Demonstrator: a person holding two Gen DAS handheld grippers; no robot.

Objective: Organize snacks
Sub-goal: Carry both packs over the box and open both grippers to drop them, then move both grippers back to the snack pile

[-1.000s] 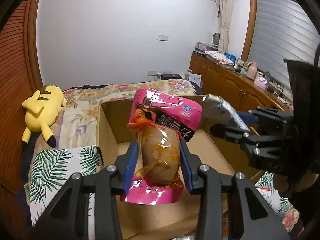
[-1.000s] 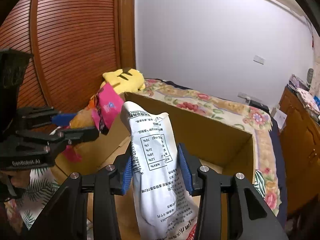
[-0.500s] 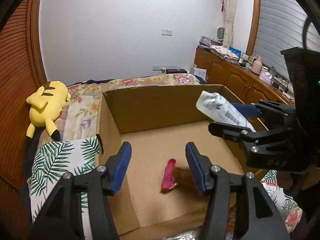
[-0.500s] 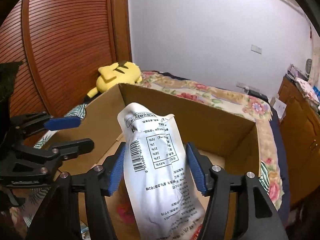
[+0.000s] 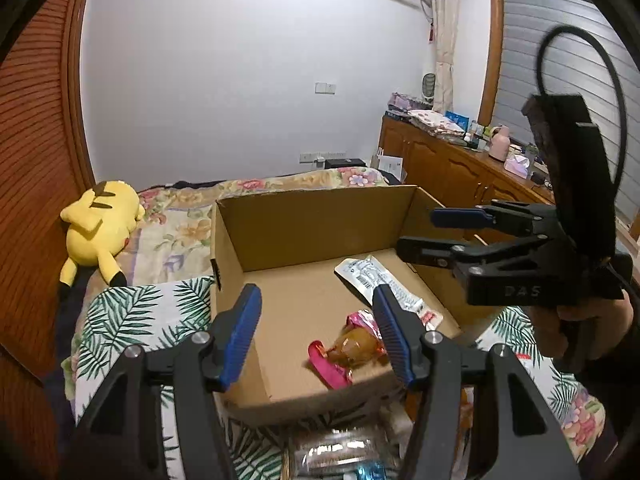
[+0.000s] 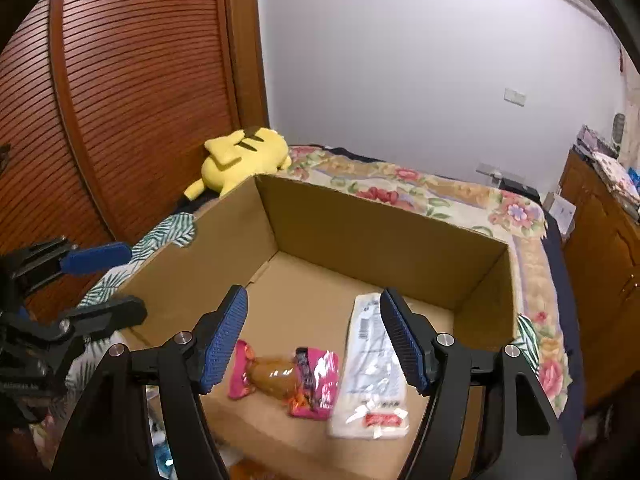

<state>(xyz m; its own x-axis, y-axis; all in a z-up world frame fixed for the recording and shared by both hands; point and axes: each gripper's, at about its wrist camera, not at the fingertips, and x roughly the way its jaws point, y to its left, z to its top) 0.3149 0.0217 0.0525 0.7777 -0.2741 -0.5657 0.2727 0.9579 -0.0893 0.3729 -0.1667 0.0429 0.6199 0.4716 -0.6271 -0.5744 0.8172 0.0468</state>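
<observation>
**Both packs in the box, both grippers empty — time to go fetch more**

Starting at the jaws: the left gripper (image 5: 316, 330) stands about half open with nothing between its blue pads. The right gripper (image 6: 314, 338) is wider, its jaws are opening a touch more, and it has hold of nothing either. Both hang above the near end of the cardboard box (image 6: 384, 220).

Down on the box floor, the pink snack pack (image 6: 288, 380) with the brown see-through middle lies flat near the front wall. The white snack pack (image 6: 372, 364) lies lengthwise just beside it, on the right as the right wrist camera sees it. They look to be touching or nearly so; I can't call it for sure.

Outside the box there are more wrappers on the leaf-print bedspread (image 5: 132, 312) in front, something clear and shiny (image 5: 340, 456) at the bottom of the left view, though it's too blurry to name.

My take on doing this bit well: lift both grippers straight clear of the front wall so you don't drag the cardboard, keep the jaws wide, then swing back for the next wrappers. Drop later ones toward the empty back half. The yellow plush toy (image 5: 100, 224) is well out of the way.
</observation>
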